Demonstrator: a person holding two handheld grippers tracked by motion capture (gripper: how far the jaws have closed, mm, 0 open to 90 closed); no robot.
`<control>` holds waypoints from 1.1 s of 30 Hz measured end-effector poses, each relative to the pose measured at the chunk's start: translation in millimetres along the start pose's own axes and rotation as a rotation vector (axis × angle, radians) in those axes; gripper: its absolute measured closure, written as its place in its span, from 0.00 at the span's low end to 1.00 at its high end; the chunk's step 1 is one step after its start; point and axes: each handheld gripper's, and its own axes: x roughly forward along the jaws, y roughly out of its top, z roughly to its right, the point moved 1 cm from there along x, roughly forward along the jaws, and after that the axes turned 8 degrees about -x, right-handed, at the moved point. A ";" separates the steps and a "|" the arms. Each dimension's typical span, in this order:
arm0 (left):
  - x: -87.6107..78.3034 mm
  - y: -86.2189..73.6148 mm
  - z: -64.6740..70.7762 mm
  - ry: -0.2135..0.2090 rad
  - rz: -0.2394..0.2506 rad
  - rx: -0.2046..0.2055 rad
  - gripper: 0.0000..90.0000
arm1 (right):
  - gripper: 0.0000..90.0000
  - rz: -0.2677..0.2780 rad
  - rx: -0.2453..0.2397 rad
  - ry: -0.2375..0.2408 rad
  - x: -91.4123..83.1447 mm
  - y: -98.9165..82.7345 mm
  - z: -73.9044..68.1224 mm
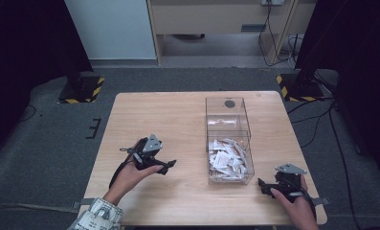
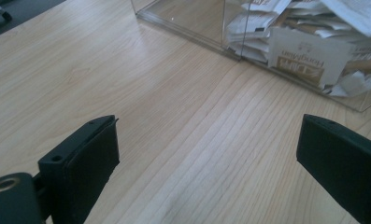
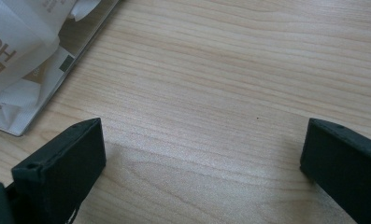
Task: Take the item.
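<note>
Bare table across the whole left half and along the near edge; open passage there. Clear box upright right of centre, the one obstacle, its near half heaped with paper packets, far half mostly free. Left gripper spread wide over bare wood, well apart from the box's left wall. Right gripper likewise spread, just off the box's near right corner. Narrow strip of wood between box and right table edge.

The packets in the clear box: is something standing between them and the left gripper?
Yes: the clear box has its own transparent side wall between the left gripper and the packets. The tabletop between holds nothing; the top looks open, though I cannot be sure.
</note>
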 end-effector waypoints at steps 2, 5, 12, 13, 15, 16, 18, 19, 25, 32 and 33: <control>2.1 6.3 4.4 -0.006 0.002 0.016 0.06 | 0.01 -0.002 0.000 0.001 -0.1 0.0 0.1; 4.6 15.2 12.3 -0.016 0.010 0.042 0.06 | 0.01 -0.001 -0.001 0.001 -0.1 0.0 0.1; 11.3 32.7 25.5 -0.041 0.016 0.060 0.06 | 0.01 -0.002 -0.001 0.001 -0.1 0.0 0.1; 12.6 34.5 26.5 -0.042 0.014 0.063 0.06 | 0.01 -0.002 -0.001 0.001 -0.1 0.0 0.1; 14.7 37.9 28.9 -0.043 0.013 0.067 0.06 | 0.01 -0.002 -0.001 0.001 -0.1 0.0 0.1; 15.9 41.4 32.0 -0.048 0.015 0.072 0.06 | 0.01 -0.001 -0.001 0.001 -0.1 0.0 0.1; 16.2 43.2 33.6 -0.050 0.014 0.077 0.06 | 0.01 0.000 -0.001 0.000 0.0 0.0 0.1; 16.9 46.8 37.1 -0.053 0.019 0.081 0.06 | 0.01 -0.001 -0.001 0.001 -0.1 0.0 0.1; 19.5 56.2 43.4 -0.061 0.018 0.094 0.08 | 0.01 -0.002 -0.001 0.001 -0.1 0.0 0.1; 21.7 73.0 57.5 -0.097 0.031 0.110 0.18 | 0.01 -0.001 -0.001 0.001 -0.1 0.0 0.1; 22.2 75.2 59.5 -0.103 0.031 0.113 0.19 | 0.01 -0.001 -0.001 0.001 -0.1 0.0 0.1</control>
